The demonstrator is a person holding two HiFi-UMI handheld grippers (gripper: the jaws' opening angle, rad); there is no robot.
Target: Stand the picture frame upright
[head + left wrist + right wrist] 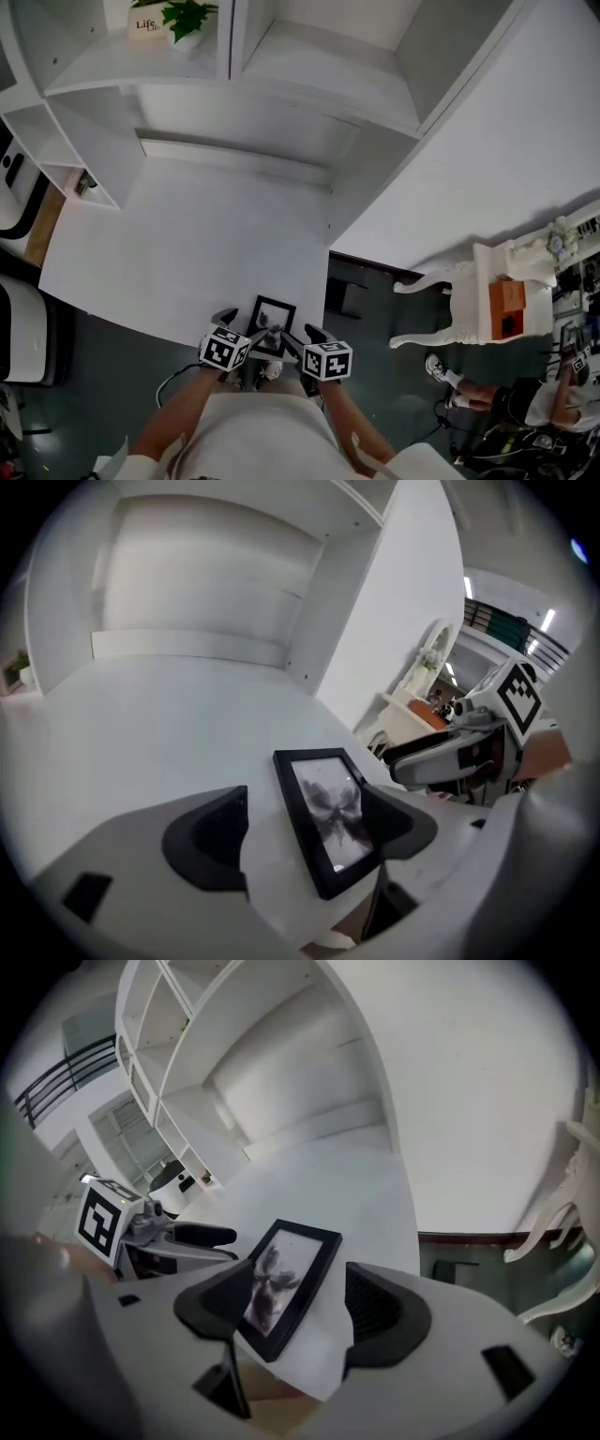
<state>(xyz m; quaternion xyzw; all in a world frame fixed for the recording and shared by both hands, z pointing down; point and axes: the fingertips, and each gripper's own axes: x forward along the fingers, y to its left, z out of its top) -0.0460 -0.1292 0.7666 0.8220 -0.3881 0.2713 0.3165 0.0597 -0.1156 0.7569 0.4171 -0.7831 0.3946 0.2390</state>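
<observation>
Centrally, at the near edge of the white desk (187, 244), the black picture frame (273, 323) lies face up, its print of a dark winged shape visible. The left gripper (239, 328) and the right gripper (302, 339) flank it from the person's side. Both sets of jaws stand apart, with the frame between them and unclamped: close to the right-hand jaw in the left gripper view (330, 817), close to the left-hand jaw in the right gripper view (281, 1283). A potted plant (187, 19) stands on the white shelf unit (281, 66) behind.

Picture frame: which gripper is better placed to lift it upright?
Probably the right gripper: the picture frame fills the gap between its open jaws. In the left gripper, it sits off-centre.
</observation>
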